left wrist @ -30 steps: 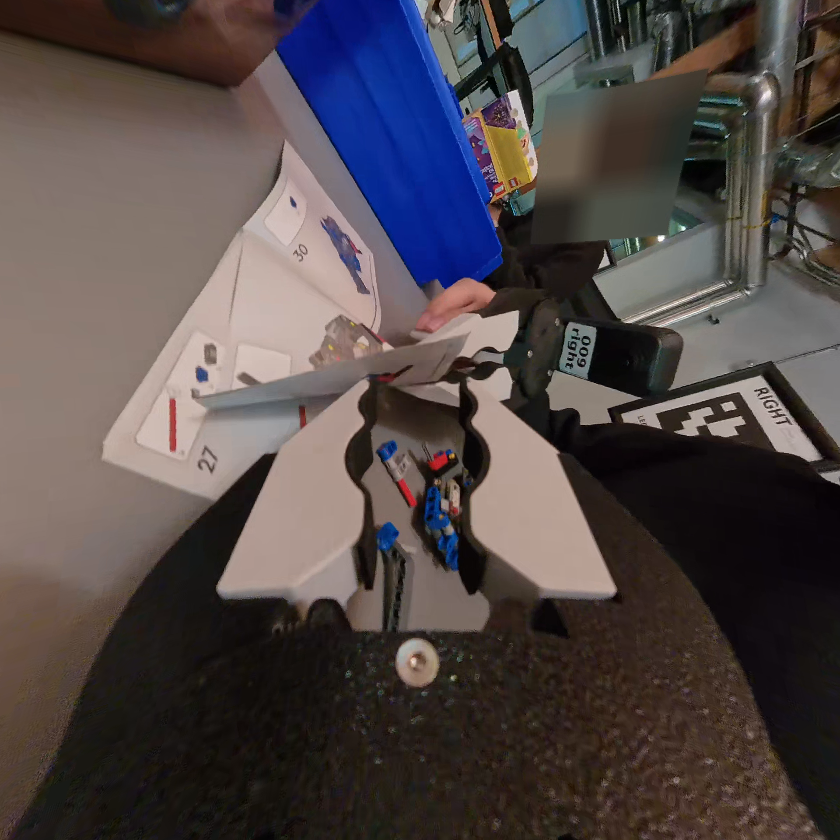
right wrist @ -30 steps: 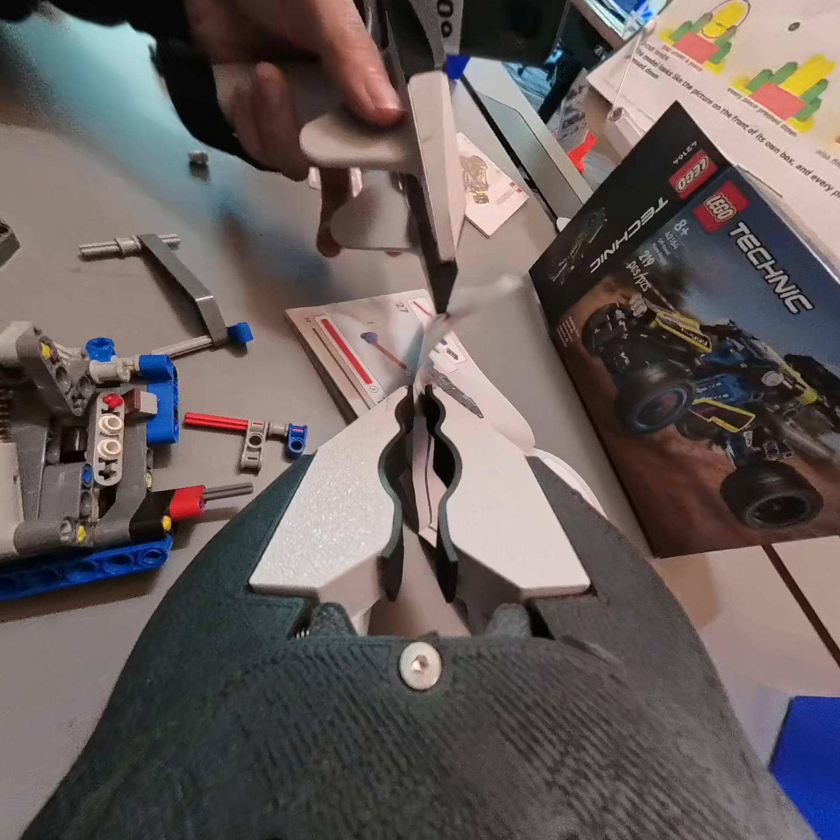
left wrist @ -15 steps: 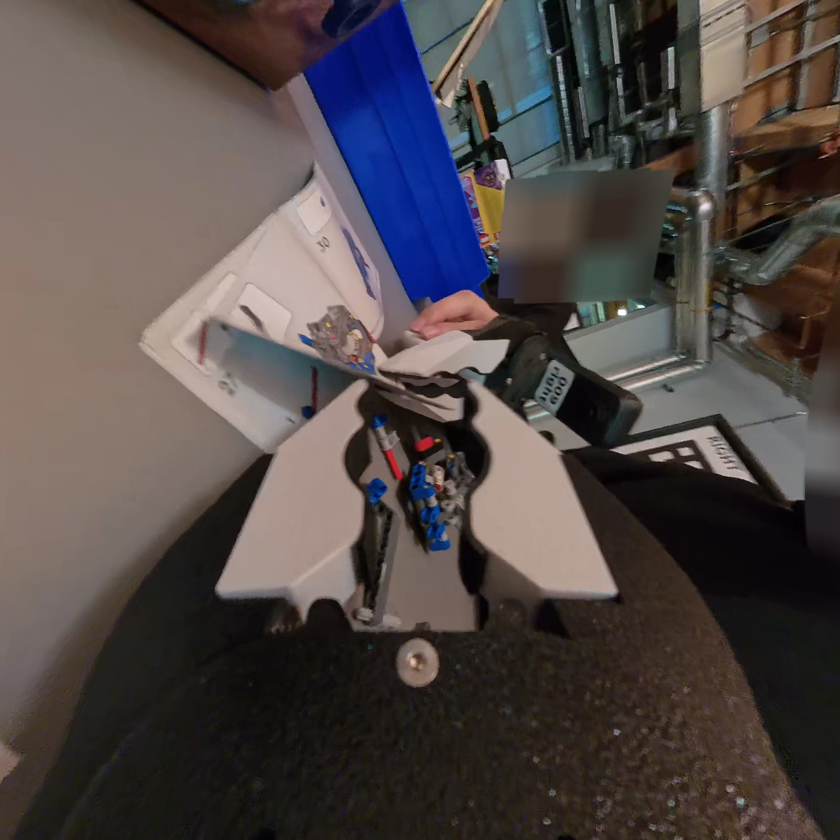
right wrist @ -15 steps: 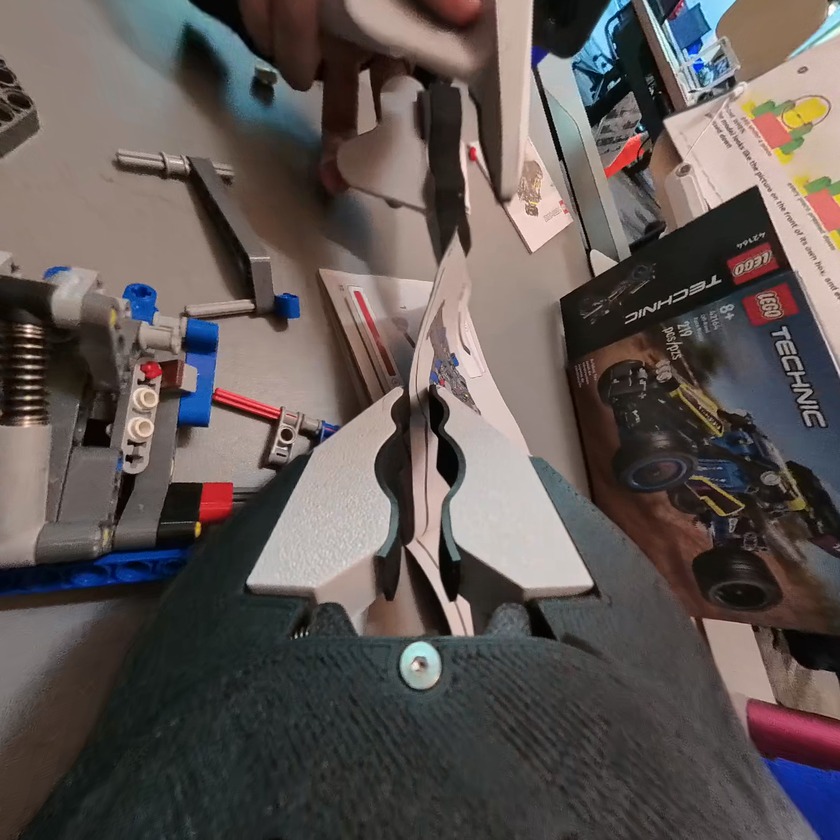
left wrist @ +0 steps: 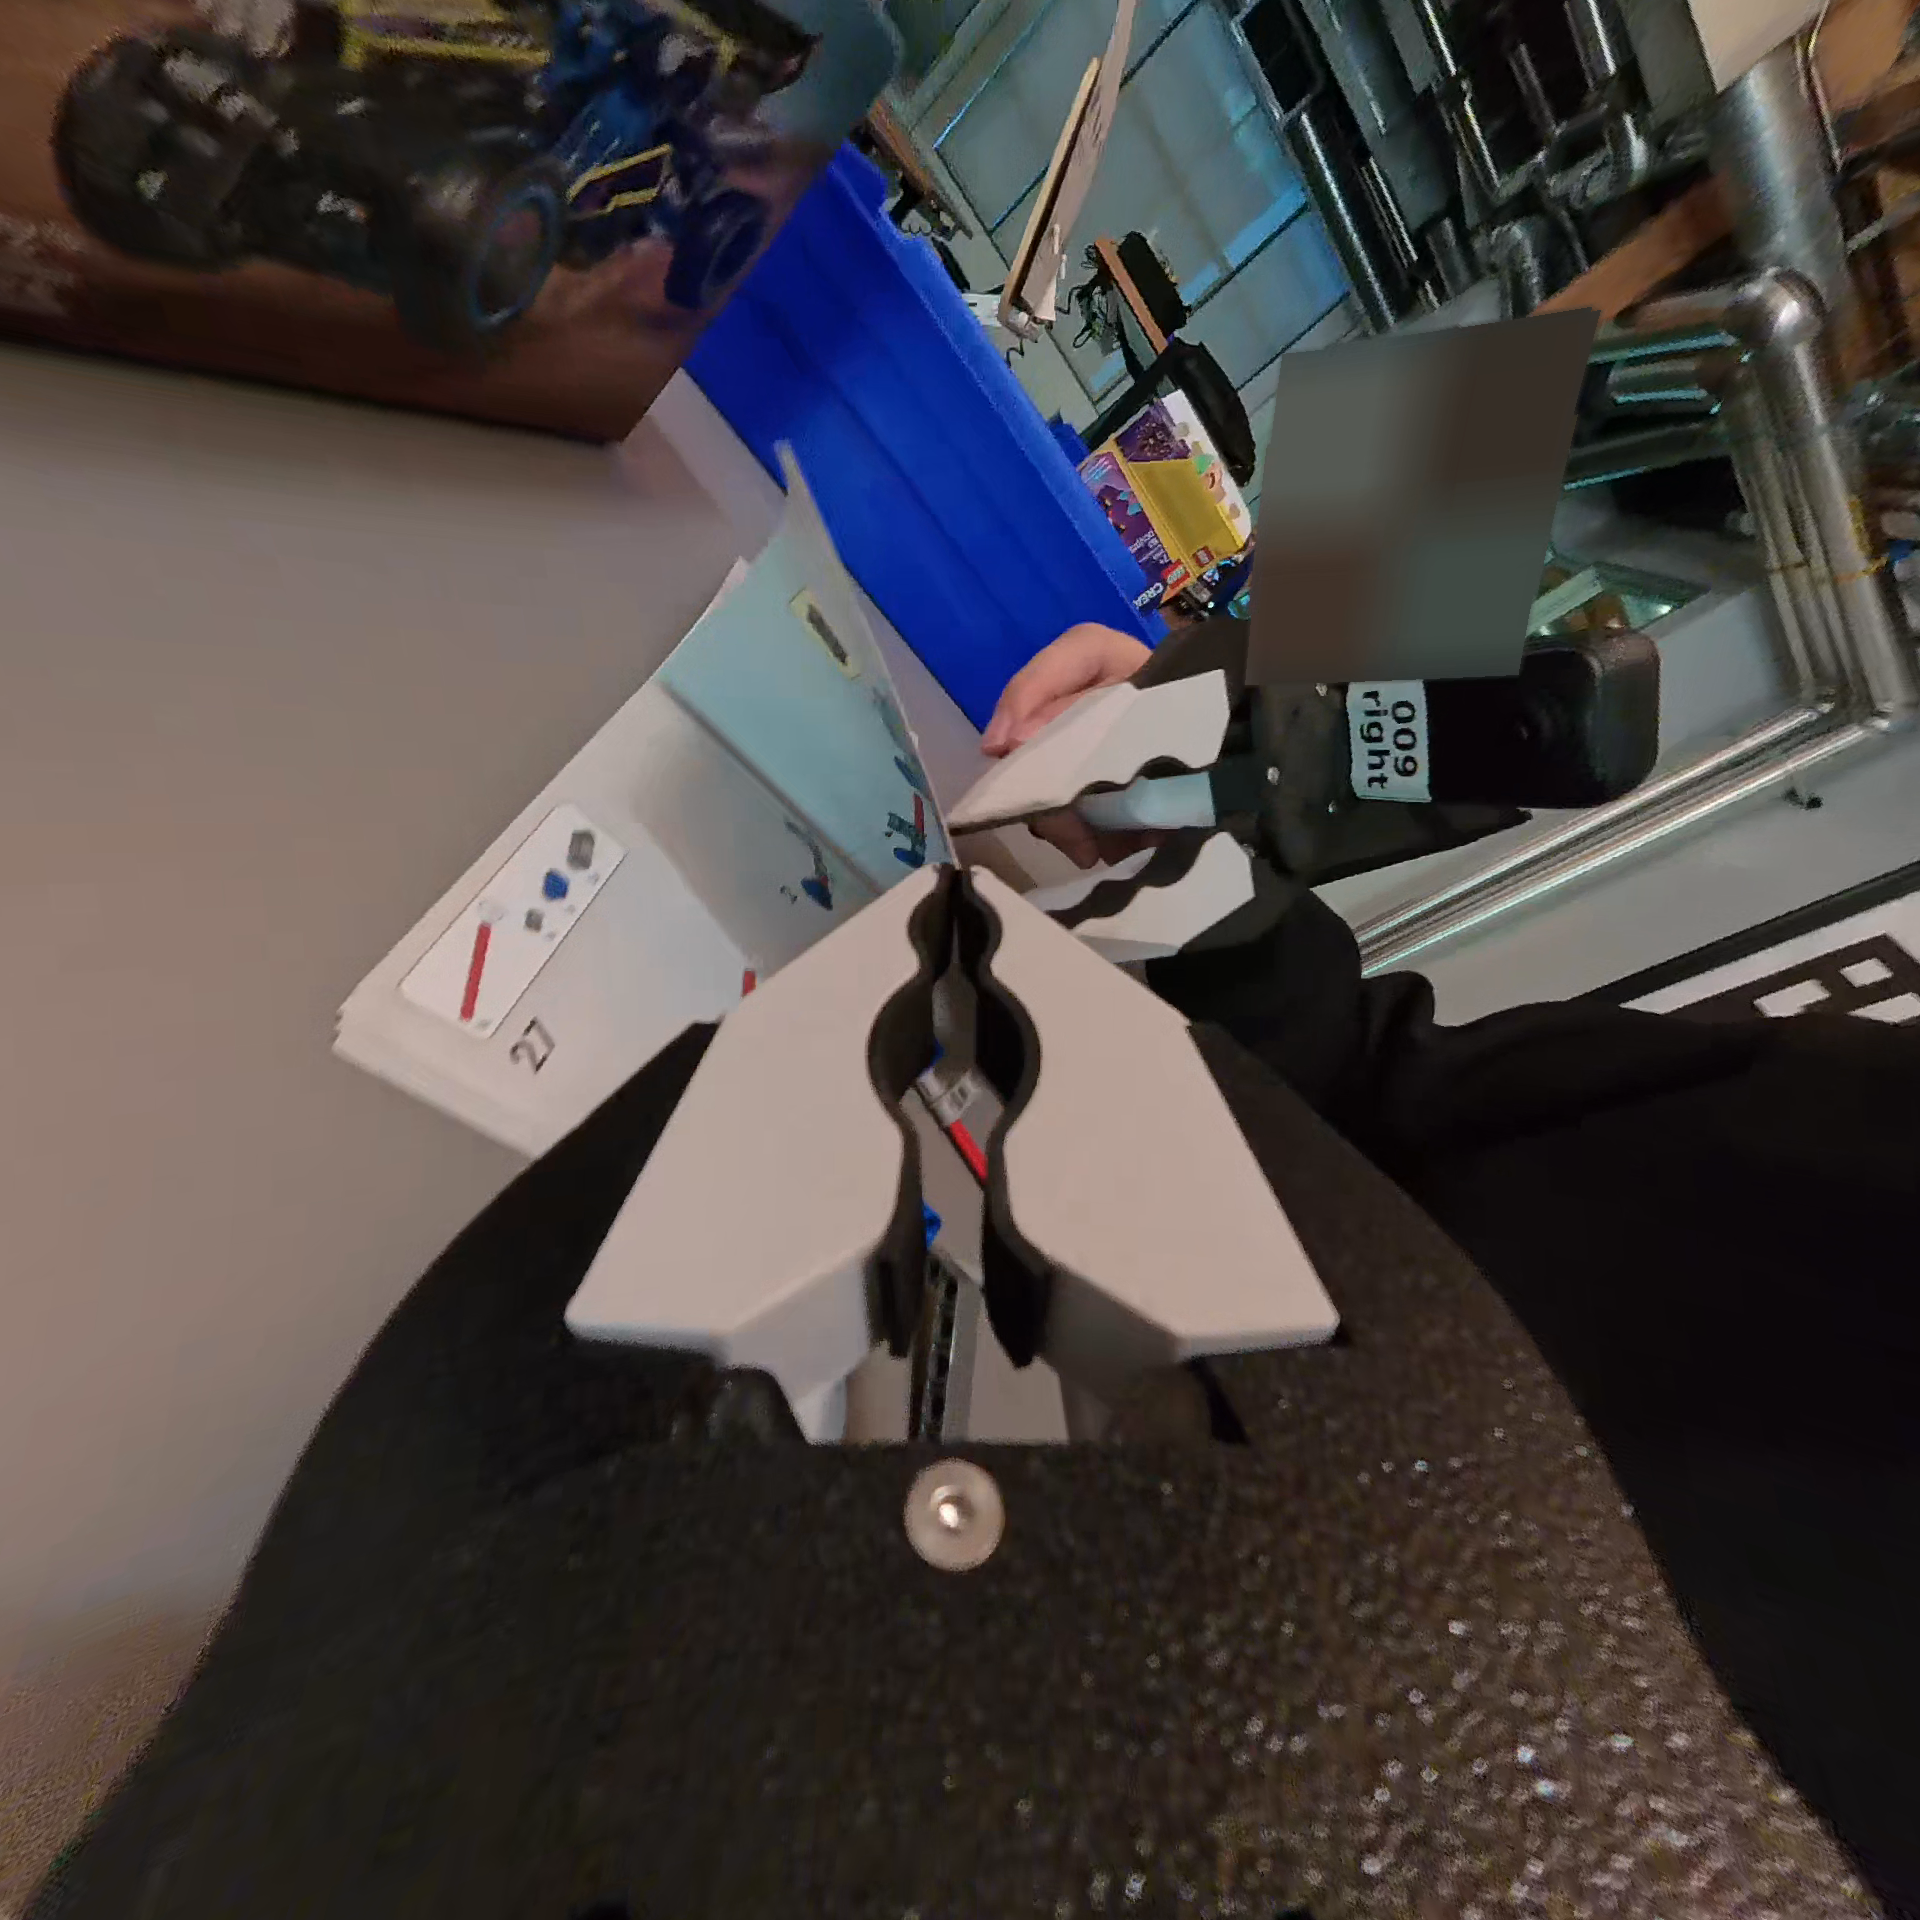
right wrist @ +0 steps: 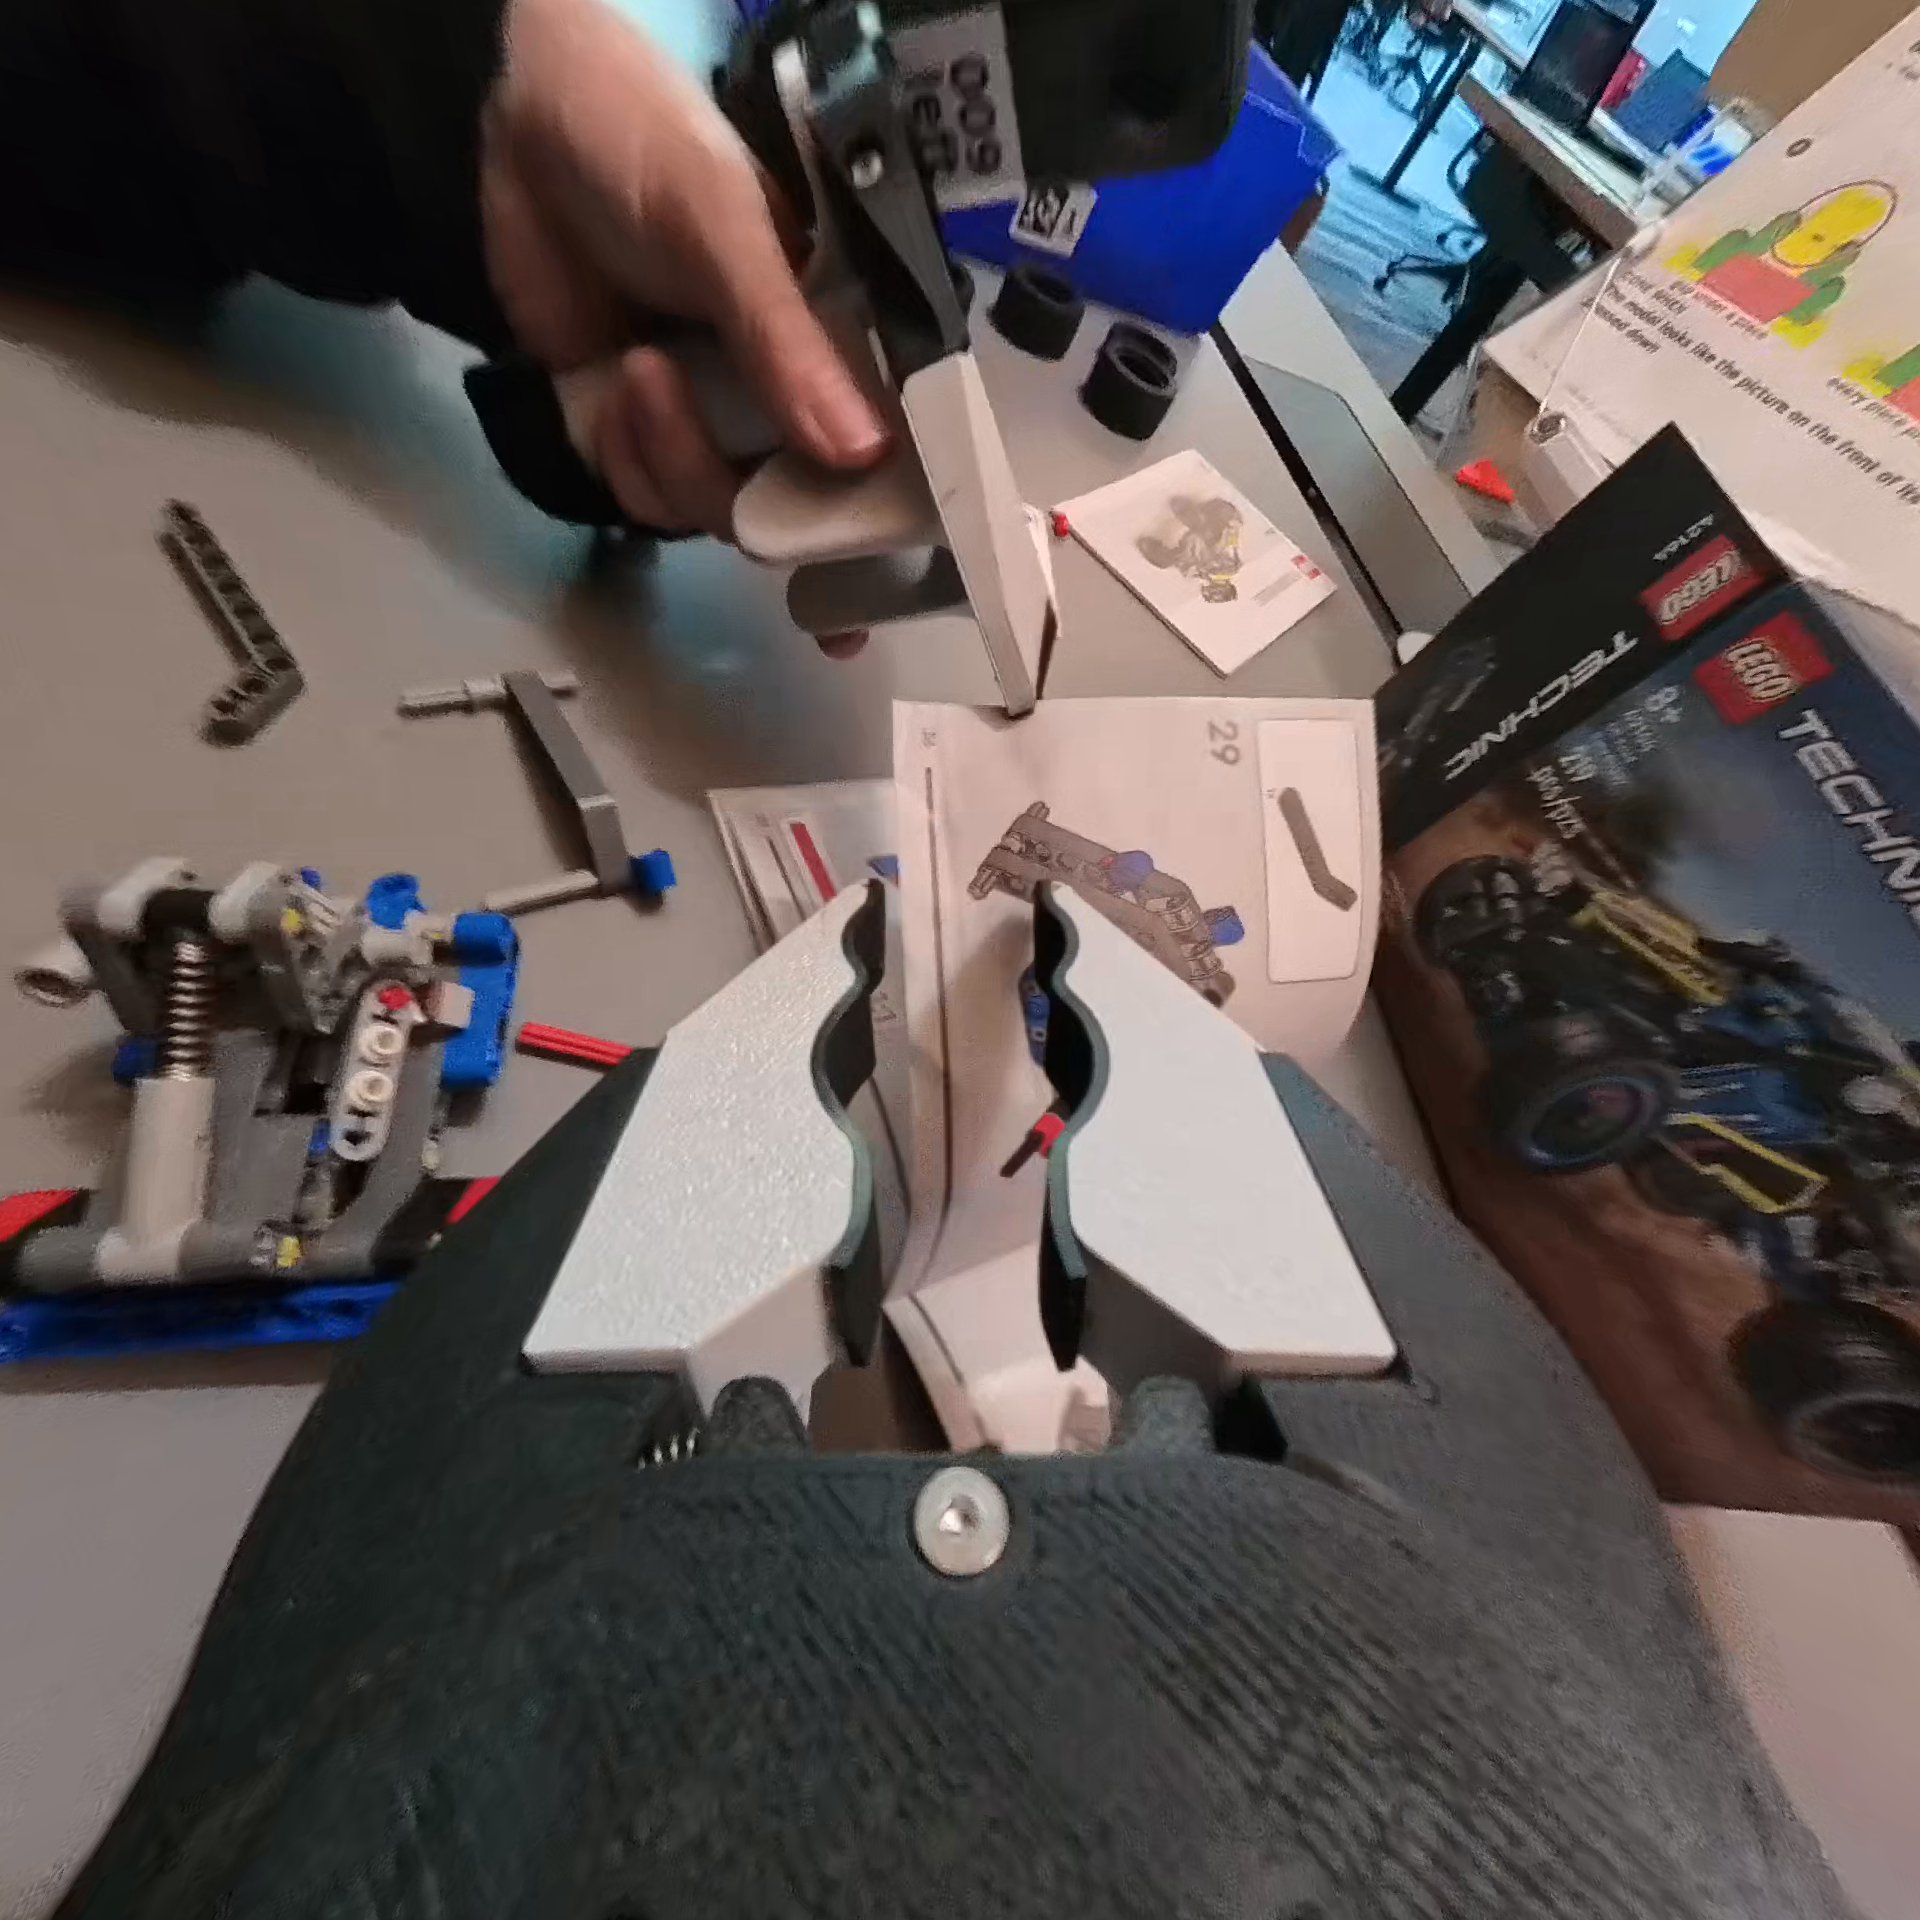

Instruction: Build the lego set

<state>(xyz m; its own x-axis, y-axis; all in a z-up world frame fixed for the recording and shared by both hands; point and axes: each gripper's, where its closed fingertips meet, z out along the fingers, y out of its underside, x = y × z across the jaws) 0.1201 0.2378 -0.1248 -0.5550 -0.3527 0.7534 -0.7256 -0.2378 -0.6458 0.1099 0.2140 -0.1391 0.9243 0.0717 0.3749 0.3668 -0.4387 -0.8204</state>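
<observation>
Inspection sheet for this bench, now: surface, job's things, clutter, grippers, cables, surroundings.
Surface: grey table, parts scattered on it.
Job's things: instruction booklet open, one page lifted upright; part-built chassis at the left; loose angled beam; grey lever assembly; red axle; two black tyres at the far side.
Clutter: set box beside the booklet; small leaflet; blue bin.
Grippers: left hand-held gripper shut on the lifted page's edge; right hand-held gripper open, page between its fingers.
Cables: nothing seen.
Surroundings: metal pipes, printed poster.
</observation>
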